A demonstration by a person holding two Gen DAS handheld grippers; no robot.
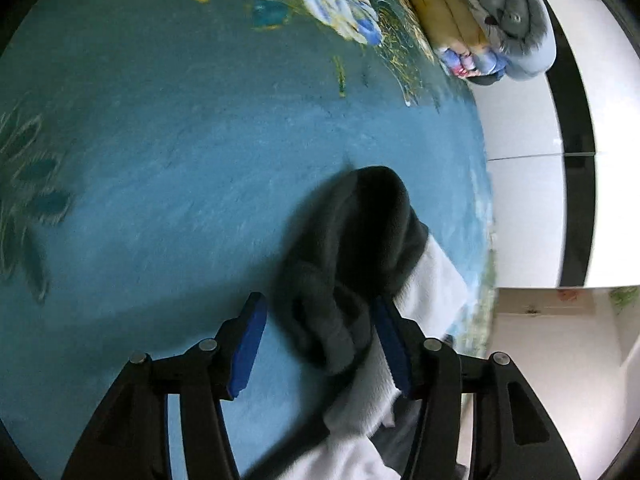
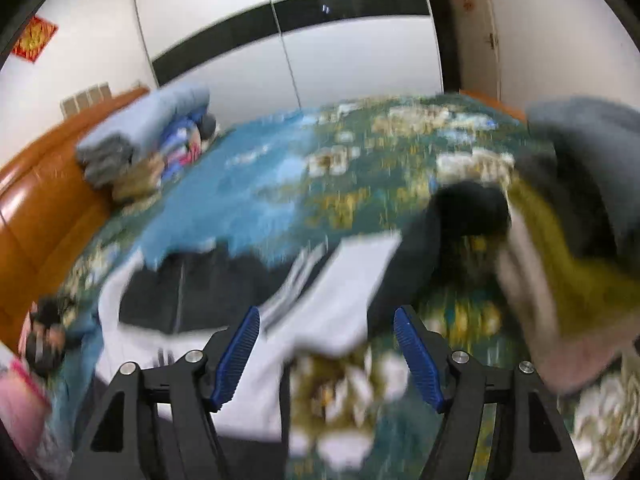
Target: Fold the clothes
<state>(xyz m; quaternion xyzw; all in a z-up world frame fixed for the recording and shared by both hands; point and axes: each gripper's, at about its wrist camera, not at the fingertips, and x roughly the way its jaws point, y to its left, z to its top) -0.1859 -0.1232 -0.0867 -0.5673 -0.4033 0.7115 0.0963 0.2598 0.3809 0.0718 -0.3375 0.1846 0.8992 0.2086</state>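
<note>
The bed [image 1: 160,152] carries a teal floral cover. Folded bedding [image 2: 144,136] lies by the wooden headboard [image 2: 44,184]; white wardrobe doors [image 2: 320,60] stand behind. The dark-and-white garment [image 1: 352,248] passes between the left gripper [image 1: 320,344]; grip unclear. The right gripper [image 2: 326,356] is released above it.

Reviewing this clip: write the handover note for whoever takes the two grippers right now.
Left gripper: jaws apart, a dark fleece fold between them, one pad against it, no clamp.
Right gripper: open, holding nothing, over the white and dark garment.
That garment lies partly folded on the floral bedspread. A loose pile of clothes waits on the right; folded bedding sits by the headboard.
Left: finish this fold, then the pile.
</note>
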